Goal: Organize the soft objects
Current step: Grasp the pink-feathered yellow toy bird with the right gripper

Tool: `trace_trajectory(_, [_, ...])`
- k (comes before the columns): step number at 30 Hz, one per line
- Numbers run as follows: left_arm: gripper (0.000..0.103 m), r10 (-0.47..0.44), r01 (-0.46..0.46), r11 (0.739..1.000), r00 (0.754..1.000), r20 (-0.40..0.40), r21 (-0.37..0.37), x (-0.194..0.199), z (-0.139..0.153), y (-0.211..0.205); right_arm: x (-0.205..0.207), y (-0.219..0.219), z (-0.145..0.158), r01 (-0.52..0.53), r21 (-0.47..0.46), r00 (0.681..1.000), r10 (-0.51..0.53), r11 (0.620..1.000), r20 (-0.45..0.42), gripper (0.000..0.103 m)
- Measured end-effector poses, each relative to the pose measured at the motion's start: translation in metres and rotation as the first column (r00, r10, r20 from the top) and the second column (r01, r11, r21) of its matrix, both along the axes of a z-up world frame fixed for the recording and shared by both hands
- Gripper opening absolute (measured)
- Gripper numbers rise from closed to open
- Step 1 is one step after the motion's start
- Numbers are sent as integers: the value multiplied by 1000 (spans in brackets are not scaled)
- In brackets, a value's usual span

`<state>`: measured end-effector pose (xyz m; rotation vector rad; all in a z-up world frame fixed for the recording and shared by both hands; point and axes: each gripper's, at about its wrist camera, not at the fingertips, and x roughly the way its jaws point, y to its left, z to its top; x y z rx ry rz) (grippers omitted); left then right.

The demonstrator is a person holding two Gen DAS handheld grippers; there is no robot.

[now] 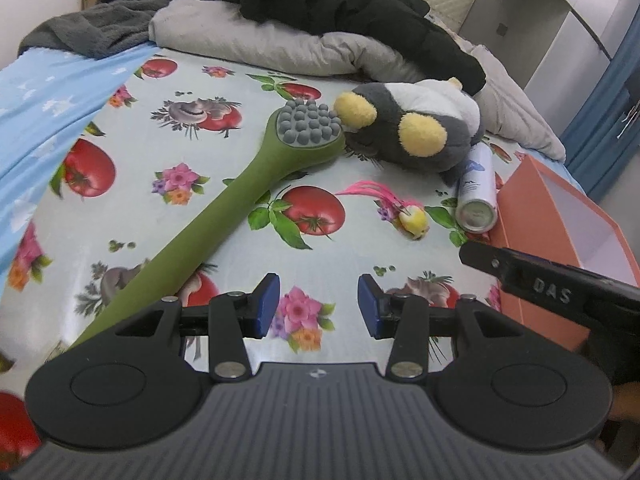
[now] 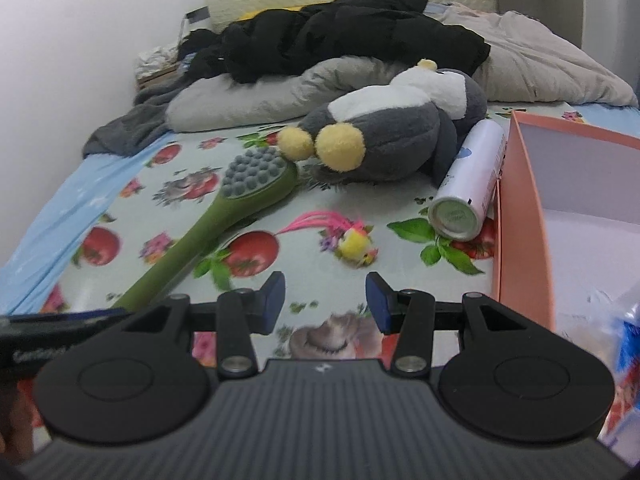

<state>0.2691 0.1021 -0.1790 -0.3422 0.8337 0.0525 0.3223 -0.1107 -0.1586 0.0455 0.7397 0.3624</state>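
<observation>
Judging by the layout, sorting is barely begun: nothing soft is seen inside the box [image 2: 524, 216], whose visible white floor looks bare, though its near end is cut off by the frame. Both grippers are held over the patterned sheet [image 1: 132, 200] near the bed's front edge. The left gripper [image 1: 319, 306] is seen with jaws spread and nothing between them; the right gripper [image 2: 325, 303] is likewise spread and empty, only sheet showing in each gap. The plush [image 2: 384, 140], grey and white with yellow feet, is lying on its side mid-bed, just left of the can [image 2: 468, 192], which rests against the box's outer wall. A small feather toy [image 2: 354, 242], yellow with pink plumes, is lying in front of the plush, between brush and can, apart from both. The brush [image 1: 224, 208], green with a grey nubbed head, is laid diagonally, its head close to or touching the plush's feet; contact cannot be told. A pillow [image 1: 256, 46] and black clothes [image 1: 340, 4] are piled at the back. Left to do, presumably: plush and feather toy are to be picked up and placed in the box; brush and can are probably hard items to be left out. The feather toy lies nearest the right gripper.
</observation>
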Motion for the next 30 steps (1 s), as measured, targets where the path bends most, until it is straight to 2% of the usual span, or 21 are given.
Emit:
trace_trajectory(9, [49,-30,29,999,999,-16,-20,40,-25,9,45,21,-32,60,-54,998,-60,997,9,48])
trace_trajectory(15, [49,-24,23,999,1000,-21,-26,49,-37,14,62,33,-52,84,-93,996,-83,992,15,47])
trace_trajectory(23, [49,-25,24,999,999,-23,-33,50,-42,17,77,44,-66,71,-177,997,-63,982,51,47])
trace_trajectory(28, [49,-26,25,999,999,-29,-32,53,-45,18,82,50,-75,26,-212,999,-20,977,31,46])
trace_trajectory(29, [49,-25,24,999,999,-29,-32,53,-45,17,82,51,-75,28,-217,999,-22,976,30,45])
trace_trajectory(30, [49,-24,23,999,999,-29,-34,53,-46,17,81,52,-75,29,-217,999,-23,976,31,39])
